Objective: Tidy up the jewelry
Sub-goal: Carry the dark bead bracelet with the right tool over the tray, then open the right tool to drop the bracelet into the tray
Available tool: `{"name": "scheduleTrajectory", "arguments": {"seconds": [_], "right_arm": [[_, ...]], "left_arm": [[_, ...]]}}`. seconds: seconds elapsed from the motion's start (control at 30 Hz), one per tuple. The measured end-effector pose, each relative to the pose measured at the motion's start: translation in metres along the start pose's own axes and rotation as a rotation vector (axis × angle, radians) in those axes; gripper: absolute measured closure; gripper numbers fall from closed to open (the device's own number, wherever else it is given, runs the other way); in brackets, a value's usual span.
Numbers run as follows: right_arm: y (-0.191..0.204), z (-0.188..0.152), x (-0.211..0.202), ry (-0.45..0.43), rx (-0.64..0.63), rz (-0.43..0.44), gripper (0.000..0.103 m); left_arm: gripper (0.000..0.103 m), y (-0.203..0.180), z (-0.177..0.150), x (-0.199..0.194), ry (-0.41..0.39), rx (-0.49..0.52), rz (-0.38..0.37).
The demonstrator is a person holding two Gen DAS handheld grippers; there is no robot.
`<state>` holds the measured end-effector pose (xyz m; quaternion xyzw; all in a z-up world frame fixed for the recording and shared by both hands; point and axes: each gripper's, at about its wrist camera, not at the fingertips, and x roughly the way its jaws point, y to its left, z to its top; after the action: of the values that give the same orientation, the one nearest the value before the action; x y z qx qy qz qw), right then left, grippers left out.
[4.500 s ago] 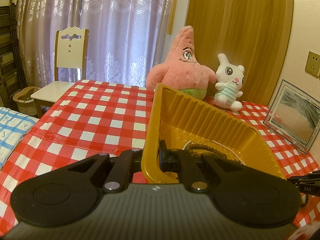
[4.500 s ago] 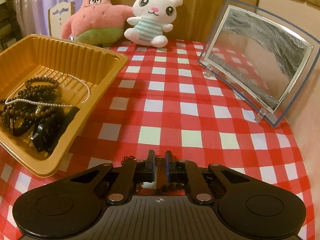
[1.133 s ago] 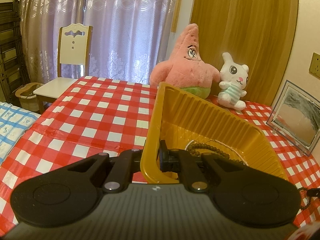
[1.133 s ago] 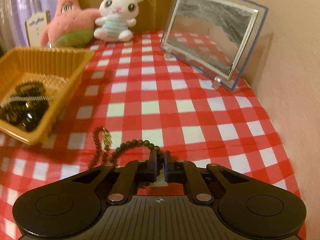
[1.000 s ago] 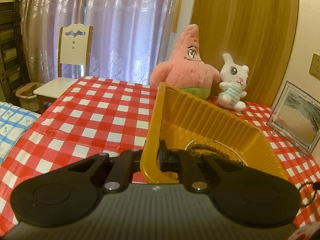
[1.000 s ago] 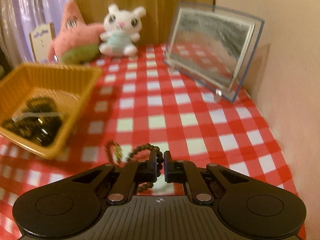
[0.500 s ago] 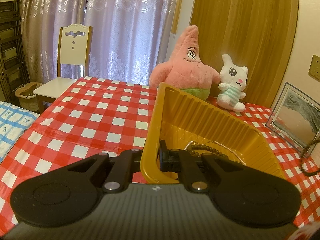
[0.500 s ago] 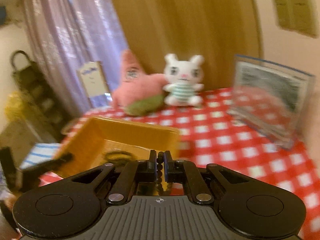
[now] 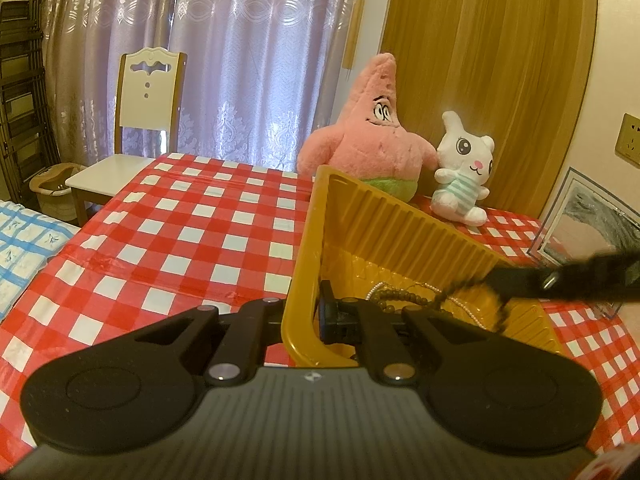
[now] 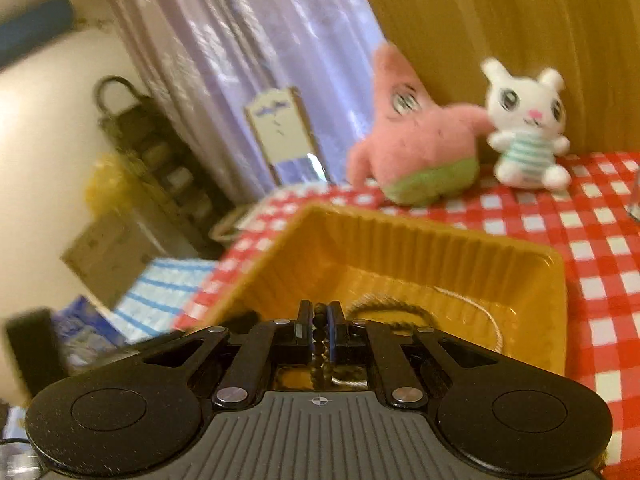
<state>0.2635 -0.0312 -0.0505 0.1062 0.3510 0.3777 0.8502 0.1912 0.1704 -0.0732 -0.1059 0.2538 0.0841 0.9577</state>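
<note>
My left gripper (image 9: 306, 312) is shut on the near rim of the yellow tray (image 9: 400, 236) and holds it tilted on the checked table. Dark beads and a thin pearl chain (image 9: 404, 294) lie in the tray. My right gripper (image 10: 319, 320) is shut on a dark bead bracelet (image 10: 319, 336) and holds it over the tray (image 10: 440, 252). It shows blurred in the left wrist view (image 9: 472, 292), with the bracelet dangling over the tray's right side.
A pink starfish plush (image 9: 372, 140) and a white bunny plush (image 9: 460, 172) sit at the table's back. A framed sand picture (image 9: 592, 228) stands at the right. A chair (image 9: 136, 132) stands beyond the table's left corner.
My right gripper lifted the bead bracelet off the table and swung left, coming over the tray. My left gripper kept its hold on the tray rim and barely moved.
</note>
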Motion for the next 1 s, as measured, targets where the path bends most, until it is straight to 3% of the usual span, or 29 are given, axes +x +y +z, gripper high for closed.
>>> {"name": "scheduleTrajectory", "arguments": {"seconds": [0.07, 0.17, 0.2, 0.4, 1.0], "right_arm": [[-0.005, -0.006, 0.009, 0.049, 0.023, -0.032, 0.088], [-0.008, -0.014, 0.006, 0.045, 0.004, -0.077, 0.045], [-0.007, -0.016, 0.003, 0.036, -0.01, -0.096, 0.043], [-0.015, -0.024, -0.011, 0.042, -0.023, -0.181, 0.043], [-0.052, -0.044, -0.084, -0.002, 0.112, -0.302, 0.043]], "left_arm": [[0.097, -0.001, 0.0, 0.0, 0.002, -0.002, 0.001], [0.097, -0.002, 0.0, -0.001, 0.001, -0.003, 0.001], [0.097, -0.002, 0.0, -0.001, 0.002, -0.003, 0.002], [0.097, -0.001, -0.001, -0.001, 0.004, -0.001, 0.003], [0.097, -0.001, -0.005, -0.003, 0.007, 0.005, 0.005]]}}
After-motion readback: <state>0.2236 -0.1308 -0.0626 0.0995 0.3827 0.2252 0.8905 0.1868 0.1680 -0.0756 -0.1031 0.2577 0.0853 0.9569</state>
